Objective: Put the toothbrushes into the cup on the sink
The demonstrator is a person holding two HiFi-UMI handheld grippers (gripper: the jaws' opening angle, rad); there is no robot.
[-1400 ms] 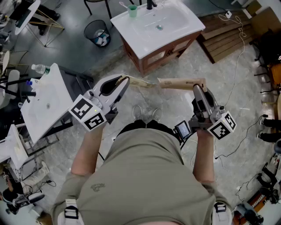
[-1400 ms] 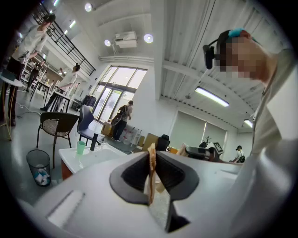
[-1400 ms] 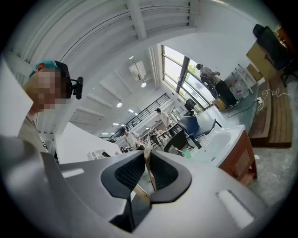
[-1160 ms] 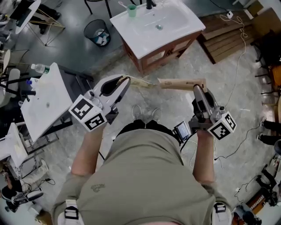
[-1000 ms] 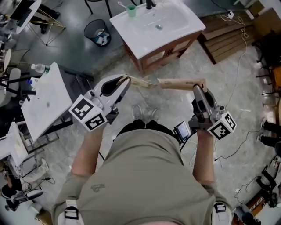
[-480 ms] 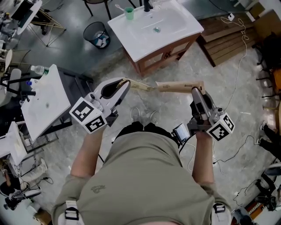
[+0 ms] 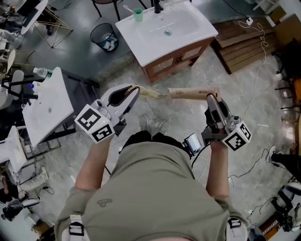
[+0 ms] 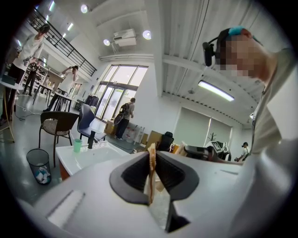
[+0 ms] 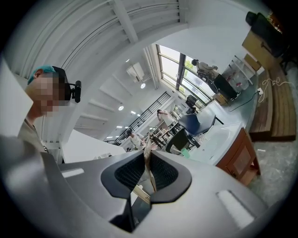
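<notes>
A white sink (image 7: pixel 190 34) on a wooden cabinet stands ahead on the floor, and a small green cup (image 7: pixel 138 14) sits at its far left corner. My left gripper (image 7: pixel 134 89) is shut on a flat tan toothbrush packet (image 7: pixel 151 92) that points right. My right gripper (image 7: pixel 210 97) is shut on a longer kraft toothbrush box (image 7: pixel 192 93) that points left. Both are held at waist height, well short of the sink. In the left gripper view the packet (image 8: pixel 151 163) stands edge-on between the jaws, with the cup (image 8: pixel 77 145) far off. The right gripper view shows the box (image 9: pixel 147 173) pinched the same way.
A black waste bin (image 7: pixel 104 36) stands left of the sink, and a dark faucet (image 7: pixel 159 5) at its back. A white tilted table (image 7: pixel 48 109) is close on my left. Wooden pallets (image 7: pixel 244 38) and loose cables (image 7: pixel 256 56) lie to the right of the cabinet.
The sink and floor have drifted slightly in the head view as the person shifts. Both grippers keep the same hold and the same pose.
</notes>
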